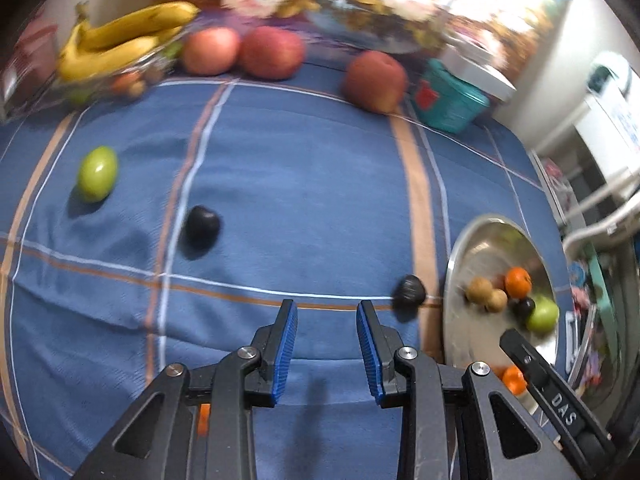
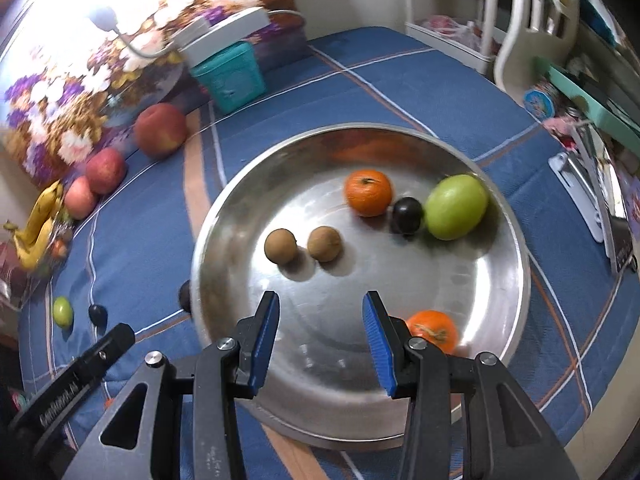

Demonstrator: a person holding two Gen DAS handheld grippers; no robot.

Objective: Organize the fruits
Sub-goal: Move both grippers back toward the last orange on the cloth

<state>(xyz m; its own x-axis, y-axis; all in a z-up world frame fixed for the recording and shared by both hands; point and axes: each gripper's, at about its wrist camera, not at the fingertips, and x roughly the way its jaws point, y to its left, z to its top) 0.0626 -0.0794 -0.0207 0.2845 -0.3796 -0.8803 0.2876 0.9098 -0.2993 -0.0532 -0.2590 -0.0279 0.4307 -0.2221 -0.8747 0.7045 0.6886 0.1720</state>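
Note:
A steel bowl [image 2: 500,280] holds two oranges [image 2: 368,193], two brown longans [image 2: 324,243], a dark plum [image 2: 407,213] and a green fruit [image 2: 455,206]. My right gripper [image 2: 322,302] is open and empty above the bowl's near side. My left gripper [image 1: 326,310] is open and empty over the blue cloth. Ahead of it lie a green fruit [image 1: 97,173], a dark plum [image 1: 203,226] and another dark plum [image 1: 409,292] beside the bowl's rim [image 1: 454,264]. Three red apples [image 1: 272,53] and bananas [image 1: 116,42] are at the far edge.
A teal box [image 1: 450,100] stands at the back right, a flowered cushion [image 2: 80,92] behind it. A glass dish [image 1: 100,76] under the bananas sits far left. White furniture [image 2: 516,28] and shelves lie beyond the table's right edge.

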